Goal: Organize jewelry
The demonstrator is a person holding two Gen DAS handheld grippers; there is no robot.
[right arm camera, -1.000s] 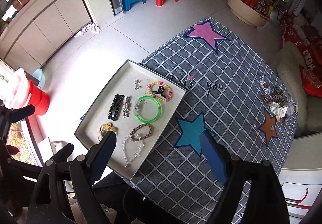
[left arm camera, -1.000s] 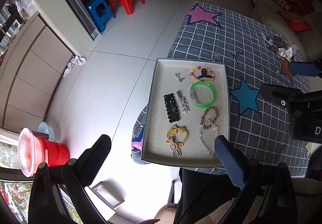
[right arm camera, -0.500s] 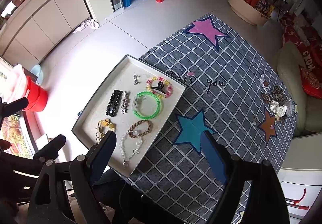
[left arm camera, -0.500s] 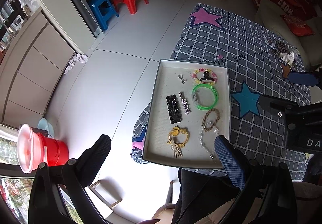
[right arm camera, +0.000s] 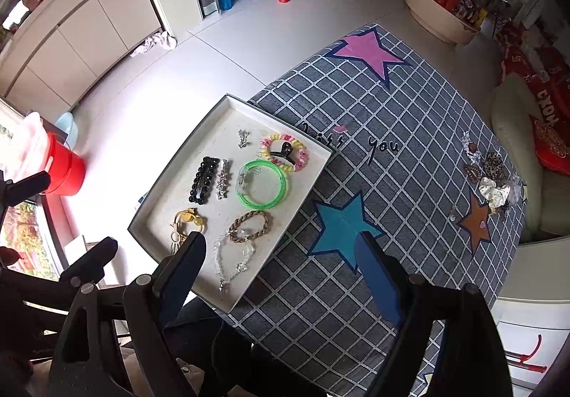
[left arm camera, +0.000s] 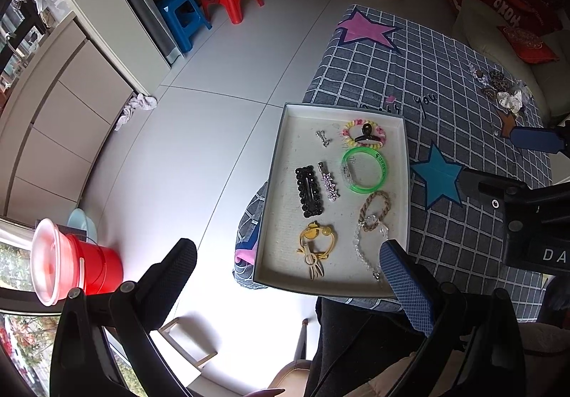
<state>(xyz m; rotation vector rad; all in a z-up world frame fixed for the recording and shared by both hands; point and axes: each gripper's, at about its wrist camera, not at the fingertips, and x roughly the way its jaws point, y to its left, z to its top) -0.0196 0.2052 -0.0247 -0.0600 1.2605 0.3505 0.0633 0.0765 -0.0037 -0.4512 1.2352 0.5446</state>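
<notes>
Checked cloth (right arm camera: pixel 409 133) bears one tray (right arm camera: pixel 199 194), four bracelets (right arm camera: pixel 262 184).

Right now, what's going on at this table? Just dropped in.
Jewelry sorting. Both grippers, left and right, hang open and empty above the tray. The tray holds the green bangle, black hair clip, braided bracelet and others. A small pile of loose pieces sits apart on the checked cloth.
</notes>
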